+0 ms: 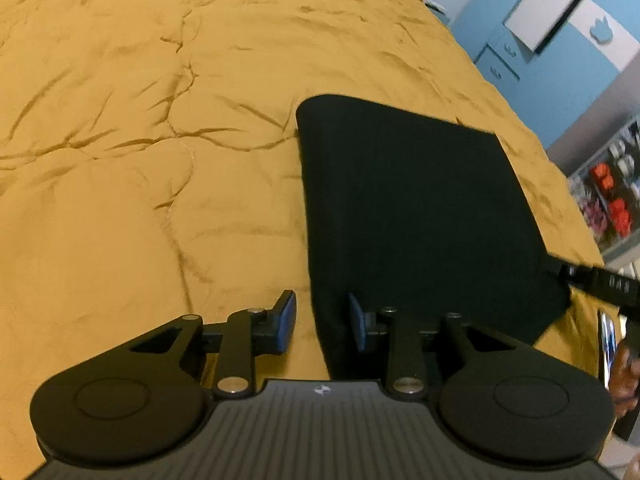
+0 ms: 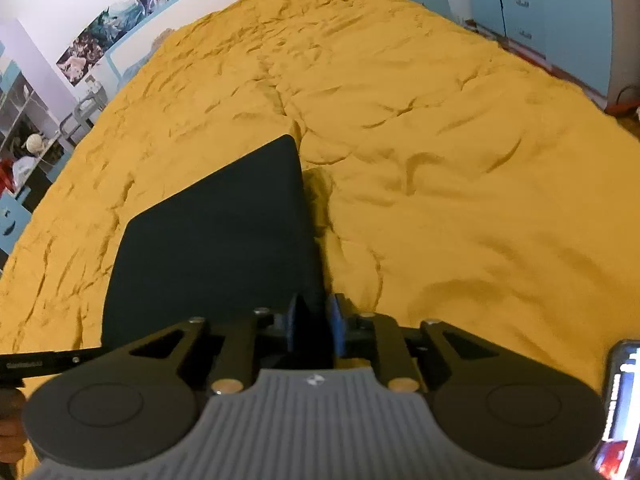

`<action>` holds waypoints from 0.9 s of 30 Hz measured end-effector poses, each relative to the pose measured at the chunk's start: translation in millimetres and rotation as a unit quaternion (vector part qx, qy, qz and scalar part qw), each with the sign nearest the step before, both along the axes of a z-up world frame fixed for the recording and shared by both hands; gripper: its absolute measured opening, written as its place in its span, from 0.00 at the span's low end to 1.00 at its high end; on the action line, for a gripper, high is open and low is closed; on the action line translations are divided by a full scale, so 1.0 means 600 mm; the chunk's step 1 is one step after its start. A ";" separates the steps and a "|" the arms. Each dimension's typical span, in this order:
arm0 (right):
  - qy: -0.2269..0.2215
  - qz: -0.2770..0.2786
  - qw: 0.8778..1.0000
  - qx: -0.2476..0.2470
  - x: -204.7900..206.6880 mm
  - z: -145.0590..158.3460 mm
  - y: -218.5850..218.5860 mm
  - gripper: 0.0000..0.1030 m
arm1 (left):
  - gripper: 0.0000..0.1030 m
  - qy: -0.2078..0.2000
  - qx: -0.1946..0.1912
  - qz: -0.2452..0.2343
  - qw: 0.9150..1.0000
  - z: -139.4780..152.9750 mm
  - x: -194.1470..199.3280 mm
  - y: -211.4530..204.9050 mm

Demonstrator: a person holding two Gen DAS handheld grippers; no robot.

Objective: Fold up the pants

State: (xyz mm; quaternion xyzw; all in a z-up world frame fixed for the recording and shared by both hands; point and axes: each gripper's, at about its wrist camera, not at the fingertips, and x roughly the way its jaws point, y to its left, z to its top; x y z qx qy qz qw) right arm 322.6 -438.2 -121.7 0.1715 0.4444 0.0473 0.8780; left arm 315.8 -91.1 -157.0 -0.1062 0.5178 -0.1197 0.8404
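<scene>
Left wrist view, black pants (image 1: 420, 216) folded flat (a neat slab) right of centre on the mustard bedspread (image 1: 140, 140), left gripper (image 1: 322, 318) jaws wide apart, empty, straddling the near left edge, right gripper (image 2: 314, 326) pinching the near right corner, lower centre.

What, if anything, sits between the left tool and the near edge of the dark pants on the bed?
Nothing visible does. The left tool is open, with the near left edge of the dark folded fabric pants already running between its fingers. Only the wrinkled mustard-yellow quilted bedcover lies under and around them.
</scene>
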 end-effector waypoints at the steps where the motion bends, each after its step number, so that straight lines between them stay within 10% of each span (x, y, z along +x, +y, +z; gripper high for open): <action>1: -0.004 0.003 1.000 -0.013 -0.007 0.007 0.006 0.15 | 0.35 0.004 0.000 -0.006 1.000 0.004 -0.007 0.002; 6: -0.024 0.040 0.995 -0.090 -0.033 0.024 0.031 0.19 | 0.35 0.024 0.010 -0.038 0.999 0.001 -0.047 0.007; 14: -0.033 0.018 0.997 -0.070 -0.060 0.036 0.006 0.20 | 0.34 0.023 0.000 -0.056 0.998 0.020 -0.077 0.026; 27: -0.085 0.050 0.992 -0.080 0.041 0.064 0.051 0.02 | 0.32 -0.074 -0.016 -0.005 0.997 0.070 0.066 0.017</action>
